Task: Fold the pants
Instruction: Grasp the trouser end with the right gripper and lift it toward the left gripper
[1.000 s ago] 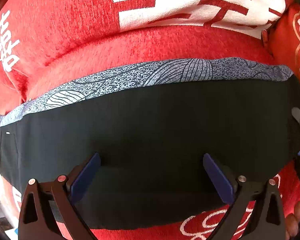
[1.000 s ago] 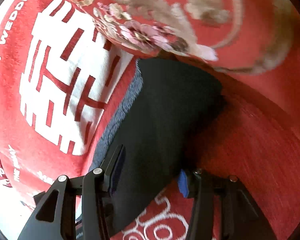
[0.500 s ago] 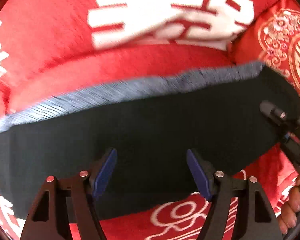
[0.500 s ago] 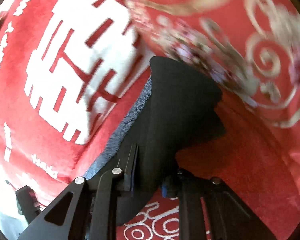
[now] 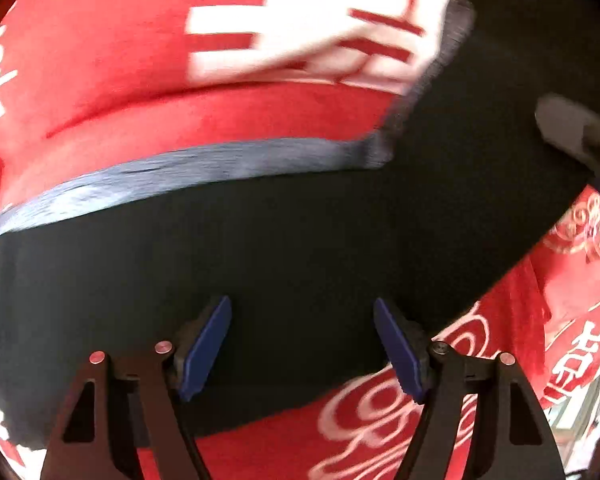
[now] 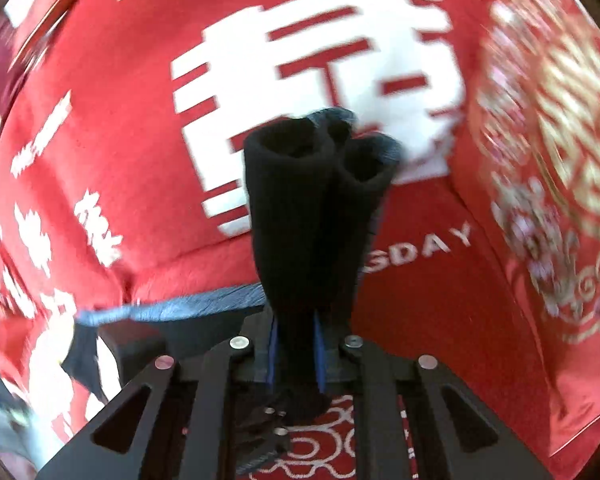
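Pants (image 5: 300, 248): soft, limp black fabric, best taken at bunched edges. Right tool (image 6: 296, 354) is closing, pinching a gathered end; left tool (image 5: 302, 354) is spread, gripping nothing.

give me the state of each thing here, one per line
pants: black, spread across the red bedding, one end lifted and bunched
right claw: closing, pads pinching the bunched pants end
left claw: open over the pants, pads not pressing the cloth
red blanket: rumpled, lying under the pants
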Demonstrator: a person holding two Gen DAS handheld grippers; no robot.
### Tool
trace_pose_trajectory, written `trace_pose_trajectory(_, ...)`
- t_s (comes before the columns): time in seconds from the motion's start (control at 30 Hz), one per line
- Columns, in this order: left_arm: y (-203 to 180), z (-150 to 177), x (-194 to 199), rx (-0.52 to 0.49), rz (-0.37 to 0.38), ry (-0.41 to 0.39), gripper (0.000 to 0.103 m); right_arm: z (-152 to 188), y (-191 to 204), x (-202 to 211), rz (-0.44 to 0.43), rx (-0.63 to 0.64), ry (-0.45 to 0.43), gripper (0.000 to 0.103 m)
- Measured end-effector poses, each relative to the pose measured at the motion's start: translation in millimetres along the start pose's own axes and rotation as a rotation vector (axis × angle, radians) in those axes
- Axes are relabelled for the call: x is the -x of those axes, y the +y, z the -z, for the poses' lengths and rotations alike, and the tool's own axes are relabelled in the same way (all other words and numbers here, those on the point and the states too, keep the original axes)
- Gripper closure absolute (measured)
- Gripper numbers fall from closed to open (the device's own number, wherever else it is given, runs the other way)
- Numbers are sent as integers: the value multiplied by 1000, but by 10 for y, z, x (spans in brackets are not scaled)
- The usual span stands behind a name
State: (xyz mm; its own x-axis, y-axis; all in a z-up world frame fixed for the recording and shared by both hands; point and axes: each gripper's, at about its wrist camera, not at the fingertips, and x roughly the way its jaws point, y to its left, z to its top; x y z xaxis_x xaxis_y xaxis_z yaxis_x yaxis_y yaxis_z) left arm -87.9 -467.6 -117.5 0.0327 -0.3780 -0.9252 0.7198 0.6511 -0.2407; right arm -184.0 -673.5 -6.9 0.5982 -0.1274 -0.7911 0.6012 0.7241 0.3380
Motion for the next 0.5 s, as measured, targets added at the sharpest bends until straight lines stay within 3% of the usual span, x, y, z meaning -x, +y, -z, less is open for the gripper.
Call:
trace_pose_trajectory(0.27, 1305, 132, 510, 117, -201, -2, 28, 275, 1073, -359, -7, 234, 67, 88)
trace_pose_trajectory(0.4, 1870, 253, 615, 184, -289, 3, 28, 699, 1686, -837, -1, 371, 174, 87)
trace_pose_trajectory(0.5, 2177, 352, 684, 237, -310, 12, 28, 1047, 1946, -1150, 41, 465, 251, 86)
